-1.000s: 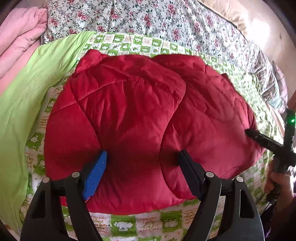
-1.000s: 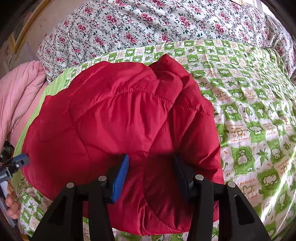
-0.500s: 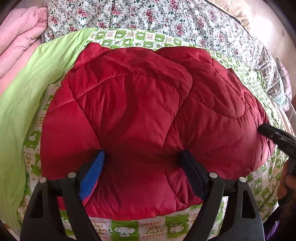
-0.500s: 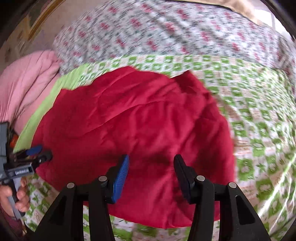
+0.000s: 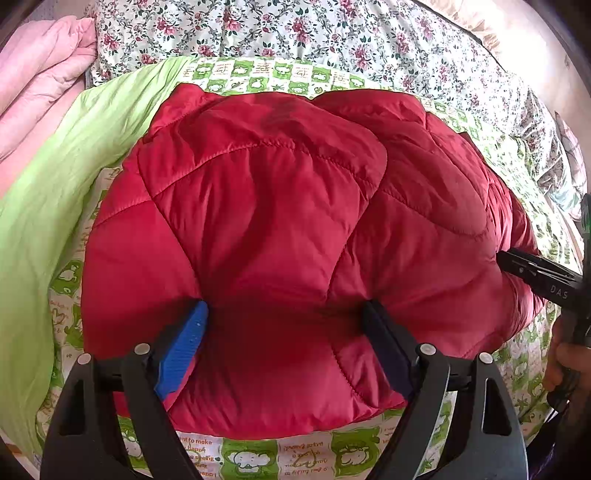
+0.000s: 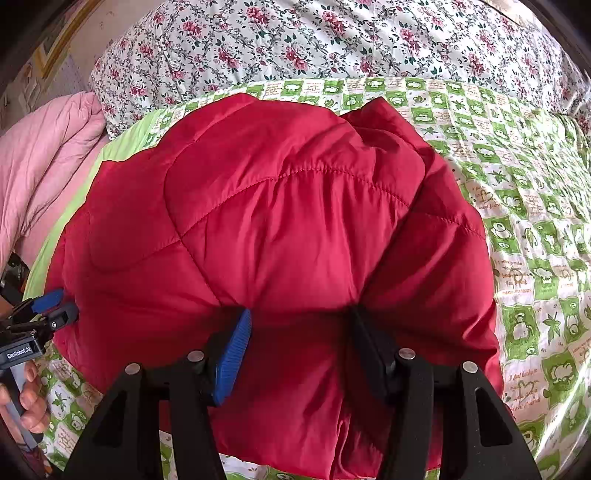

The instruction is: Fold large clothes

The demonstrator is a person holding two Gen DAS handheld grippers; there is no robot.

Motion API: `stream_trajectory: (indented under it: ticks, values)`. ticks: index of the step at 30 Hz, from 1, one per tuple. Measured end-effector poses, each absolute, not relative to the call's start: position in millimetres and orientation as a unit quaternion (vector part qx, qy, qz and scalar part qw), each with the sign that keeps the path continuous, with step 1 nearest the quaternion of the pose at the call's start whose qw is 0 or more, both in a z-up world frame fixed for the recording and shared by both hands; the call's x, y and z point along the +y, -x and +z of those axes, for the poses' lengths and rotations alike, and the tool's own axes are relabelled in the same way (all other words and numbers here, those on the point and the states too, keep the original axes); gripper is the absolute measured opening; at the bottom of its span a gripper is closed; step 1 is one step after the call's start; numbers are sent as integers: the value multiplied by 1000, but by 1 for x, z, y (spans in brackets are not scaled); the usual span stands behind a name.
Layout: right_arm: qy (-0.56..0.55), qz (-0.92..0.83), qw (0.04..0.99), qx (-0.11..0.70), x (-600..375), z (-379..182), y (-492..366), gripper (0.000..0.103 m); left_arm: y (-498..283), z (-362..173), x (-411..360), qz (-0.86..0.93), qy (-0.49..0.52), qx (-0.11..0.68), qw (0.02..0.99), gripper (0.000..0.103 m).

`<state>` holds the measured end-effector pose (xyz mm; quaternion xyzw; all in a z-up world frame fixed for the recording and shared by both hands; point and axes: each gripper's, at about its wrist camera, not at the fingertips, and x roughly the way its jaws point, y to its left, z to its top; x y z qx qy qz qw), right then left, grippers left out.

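A red quilted puffer jacket (image 5: pixel 280 229) lies folded in a bulky bundle on the green-and-white patterned bedsheet (image 5: pixel 258 454); it also fills the right wrist view (image 6: pixel 288 229). My left gripper (image 5: pixel 284 317) is open, its jaws wide apart and pressed against the jacket's near edge. My right gripper (image 6: pixel 299 321) is open too, its jaws set against the near edge further right. The right gripper shows at the right edge of the left wrist view (image 5: pixel 535 273). The left gripper shows at the left edge of the right wrist view (image 6: pixel 40 314).
A floral quilt (image 5: pixel 295 33) lies across the back of the bed. A pink blanket (image 5: pixel 40 74) is bunched at the far left. A plain lime-green sheet (image 5: pixel 48 192) lies left of the jacket. Patterned sheet (image 6: pixel 528 221) stretches to the right.
Both grippers have pushed in against the jacket's near edge. The right gripper swung and then steadied. The jacket bundle has stayed folded and looks a little more pressed together.
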<state>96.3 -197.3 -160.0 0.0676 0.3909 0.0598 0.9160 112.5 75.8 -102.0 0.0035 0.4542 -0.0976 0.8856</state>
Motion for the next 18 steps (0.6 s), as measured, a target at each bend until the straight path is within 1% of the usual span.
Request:
stream_trajectory:
  ticks: [4, 6, 7, 11, 18]
  values:
    - [-66, 60, 921, 379, -197, -142, -84, 56, -113, -102, 77, -94, -2, 457, 885, 87]
    - [-56, 59, 927, 366, -197, -136, -73, 58, -113, -102, 76, -92, -4, 457, 885, 87]
    - [-50, 57, 926, 370, -198, -138, -71, 59, -113, -102, 75, -90, -6, 457, 885, 87]
    - [-60, 66, 915, 393, -205, -156, -82, 59, -112, -103, 72, -83, -13, 457, 886, 87]
    - [-47, 57, 917, 392, -198, -161, -86, 61, -112, -104, 67, -71, -22, 457, 886, 89]
